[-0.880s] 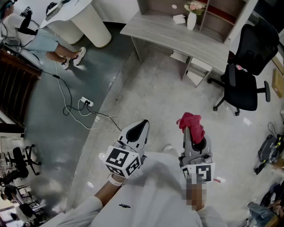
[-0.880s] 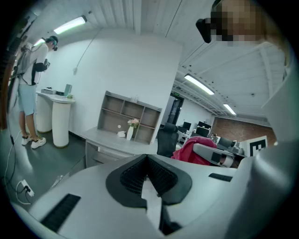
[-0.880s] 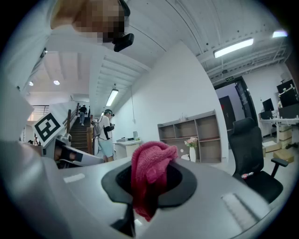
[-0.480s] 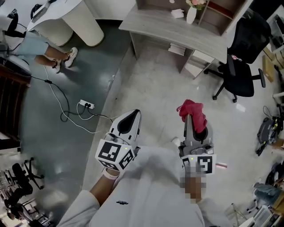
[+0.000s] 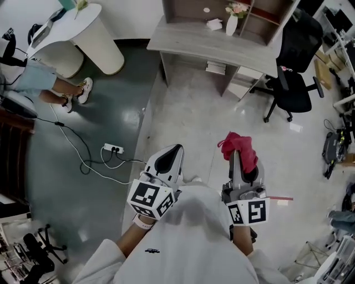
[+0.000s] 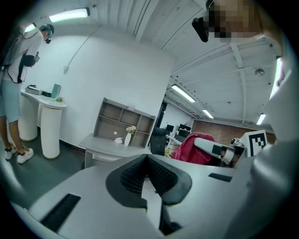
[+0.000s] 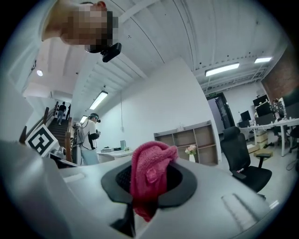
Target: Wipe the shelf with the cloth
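Observation:
My right gripper (image 5: pixel 235 151) is shut on a pink-red cloth (image 5: pixel 239 150), which bunches over its tips; the right gripper view shows the cloth (image 7: pixel 148 176) pinched between the dark pads. My left gripper (image 5: pixel 176 150) is shut with nothing in it, its pads (image 6: pixel 148 173) meeting. Both are held close to my body over the floor. The grey shelf unit (image 5: pixel 228 12) stands far ahead on a grey desk (image 5: pixel 222 45), also seen as the shelf (image 6: pixel 124 122) in the left gripper view and the shelf (image 7: pixel 187 140) in the right gripper view.
A white vase with flowers (image 5: pixel 233 21) and a small white object (image 5: pixel 214 24) sit by the shelf. A black office chair (image 5: pixel 294 72) stands right of the desk. A power strip with cables (image 5: pixel 112 149) lies on the floor at left, near a person's legs (image 5: pixel 66 91) and a white round counter (image 5: pixel 83 39).
The head camera has moved on towards the desk, so the desk and shelf sit more centred. Both grippers keep their pose; the cloth stays in the right one.

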`<action>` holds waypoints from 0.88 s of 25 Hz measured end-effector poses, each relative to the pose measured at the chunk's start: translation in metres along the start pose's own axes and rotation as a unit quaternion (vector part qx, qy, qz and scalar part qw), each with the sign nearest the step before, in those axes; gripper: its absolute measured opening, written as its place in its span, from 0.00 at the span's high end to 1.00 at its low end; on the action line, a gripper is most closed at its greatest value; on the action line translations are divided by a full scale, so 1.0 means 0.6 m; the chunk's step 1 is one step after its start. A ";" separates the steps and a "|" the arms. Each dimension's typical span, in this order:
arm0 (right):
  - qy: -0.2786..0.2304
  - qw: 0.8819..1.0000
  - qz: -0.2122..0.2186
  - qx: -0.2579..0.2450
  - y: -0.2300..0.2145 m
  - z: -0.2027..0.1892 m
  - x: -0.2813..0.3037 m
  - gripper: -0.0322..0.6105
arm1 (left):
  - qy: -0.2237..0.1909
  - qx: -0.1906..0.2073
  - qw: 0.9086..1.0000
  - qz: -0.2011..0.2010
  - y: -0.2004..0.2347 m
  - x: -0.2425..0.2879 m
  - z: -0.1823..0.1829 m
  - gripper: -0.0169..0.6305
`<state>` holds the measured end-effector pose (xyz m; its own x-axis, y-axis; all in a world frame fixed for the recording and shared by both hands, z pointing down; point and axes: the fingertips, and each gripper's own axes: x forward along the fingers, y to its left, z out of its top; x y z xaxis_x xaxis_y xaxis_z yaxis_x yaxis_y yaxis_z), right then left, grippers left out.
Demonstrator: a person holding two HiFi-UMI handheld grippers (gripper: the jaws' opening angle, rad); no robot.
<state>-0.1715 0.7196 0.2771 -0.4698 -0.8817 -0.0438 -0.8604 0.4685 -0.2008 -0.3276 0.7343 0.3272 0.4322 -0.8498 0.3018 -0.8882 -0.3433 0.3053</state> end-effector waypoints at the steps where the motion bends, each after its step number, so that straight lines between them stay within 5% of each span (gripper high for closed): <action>1: -0.004 1.000 -0.010 0.000 -0.003 0.004 0.001 0.85 | 0.002 0.003 1.000 -0.012 -0.008 0.002 0.001 0.97; 22: -0.010 0.986 -0.166 0.008 -0.080 -0.028 -0.004 0.85 | 0.048 0.059 0.988 -0.138 -0.005 0.133 0.017 0.97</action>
<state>-0.1321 0.7001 0.3031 -0.1589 -0.9873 0.0076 -0.9626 0.1533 -0.2233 -0.2919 0.6635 0.3411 0.6676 -0.6779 0.3078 -0.7445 -0.6051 0.2821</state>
